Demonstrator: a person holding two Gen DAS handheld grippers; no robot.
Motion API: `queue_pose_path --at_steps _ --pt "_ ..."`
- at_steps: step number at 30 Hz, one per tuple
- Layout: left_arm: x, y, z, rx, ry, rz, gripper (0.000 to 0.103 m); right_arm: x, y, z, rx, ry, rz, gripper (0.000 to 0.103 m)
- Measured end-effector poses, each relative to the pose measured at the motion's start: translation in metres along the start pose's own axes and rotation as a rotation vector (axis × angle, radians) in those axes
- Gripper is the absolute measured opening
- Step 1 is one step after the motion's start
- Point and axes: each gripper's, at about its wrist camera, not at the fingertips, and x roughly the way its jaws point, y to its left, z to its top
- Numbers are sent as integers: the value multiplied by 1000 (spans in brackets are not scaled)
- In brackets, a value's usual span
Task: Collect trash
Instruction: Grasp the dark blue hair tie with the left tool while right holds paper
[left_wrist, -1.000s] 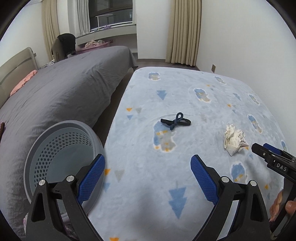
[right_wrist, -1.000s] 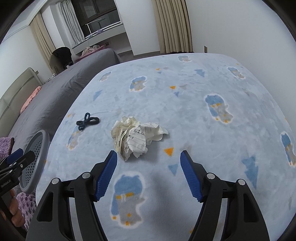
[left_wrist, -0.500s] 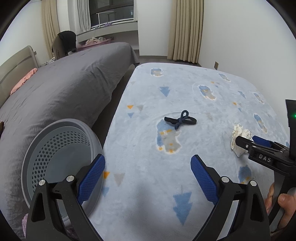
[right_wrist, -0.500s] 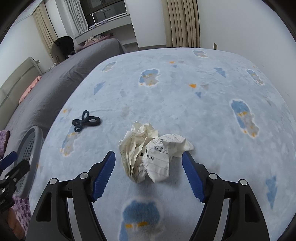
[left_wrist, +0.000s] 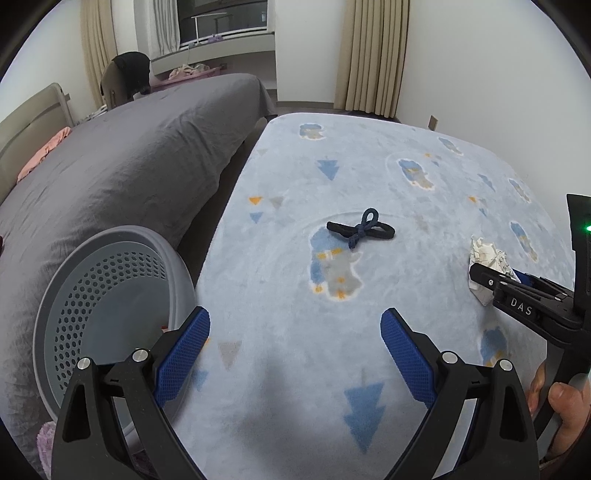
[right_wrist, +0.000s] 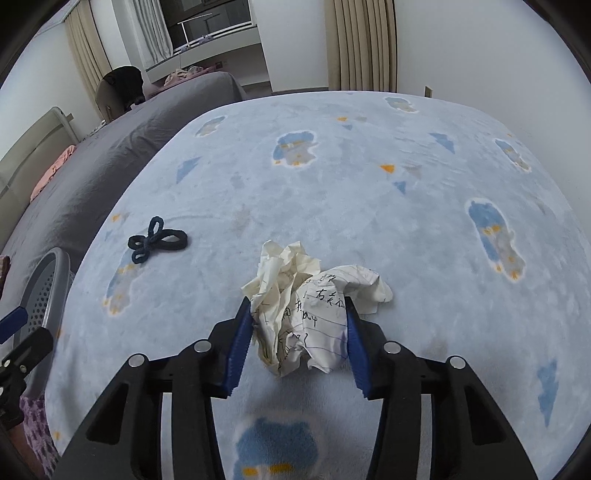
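Right tongs (right_wrist: 298, 314), jaws just drawn inward, clamp the crumpled white lined-paper ball (right_wrist: 310, 302) on the pale-blue patterned fleece blanket (right_wrist: 369, 206). Left tongs (left_wrist: 295, 325) stand open and empty beside the grey perforated plastic basket (left_wrist: 110, 295); farther off lies a dark knotted hair tie (left_wrist: 360, 230).

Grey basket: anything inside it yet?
The basket looks mostly bare inside; a small reddish bit shows beside the left gripper, whose finger hides the rest. The paper ball remains outside.
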Motion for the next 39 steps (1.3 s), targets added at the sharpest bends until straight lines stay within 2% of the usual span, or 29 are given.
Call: queue_pose_path --at_steps 11,17,27,33,35,39 --pt "24 -27 24 38 -4 -9 92 -28 -21 7 61 -74 62 44" --pt "52 -38 44 15 16 -48 92 -30 -31 8 81 -81 81 44" --pt "95 -50 61 23 42 -10 92 -27 -28 9 52 -83 75 44" --pt "110 -52 64 11 47 -15 92 -27 -28 9 51 -83 90 44" --pt "113 -53 64 8 47 -19 87 -27 -28 9 53 -83 92 44" --pt "115 -52 64 -19 63 -84 61 -27 -28 9 53 -83 93 44"
